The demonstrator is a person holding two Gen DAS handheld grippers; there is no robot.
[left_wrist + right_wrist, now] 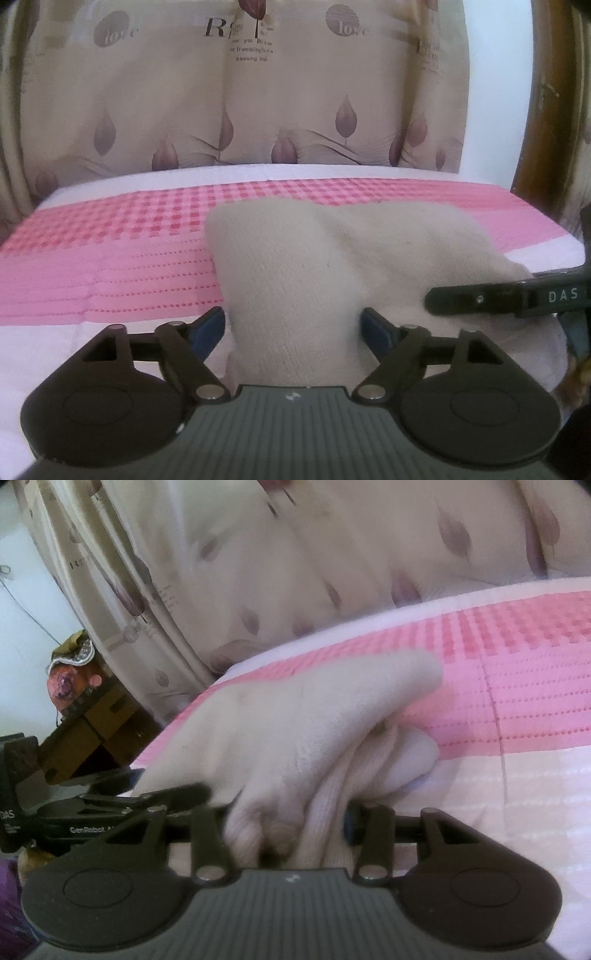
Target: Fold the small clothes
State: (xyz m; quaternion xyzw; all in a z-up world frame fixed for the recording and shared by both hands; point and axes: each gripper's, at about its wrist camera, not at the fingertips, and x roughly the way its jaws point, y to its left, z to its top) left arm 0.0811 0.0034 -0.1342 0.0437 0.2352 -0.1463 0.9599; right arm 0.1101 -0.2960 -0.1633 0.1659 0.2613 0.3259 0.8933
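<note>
From the left wrist view, the beige curtain [258,92] behind the bed carries readable print: "love" in round patches, a large "R", and small lines ending in "passing". Teardrop leaf shapes dot its lower half. The bedcover [110,258] is pink gingham with dotted stitched rows, bordered in quilted white. A small knitted cream garment [295,277], ribbed and soft, rises bunched between the blue-padded fingers of the left gripper [293,326], which is clenched on the cloth. The right gripper [480,299] reaches in from the right, its black bar marked "DAS", lying against the same garment.

From the right wrist view, blurred, the garment [295,731] lies on the pink cover [517,683] near the bed's edge, one rounded flap lifted, folds gathered into the right gripper [288,830], pinched on the knit. The left gripper [110,805] beside it reads "DAS" and "GenRobot". Brown cardboard boxes [85,731] stand beyond.
</note>
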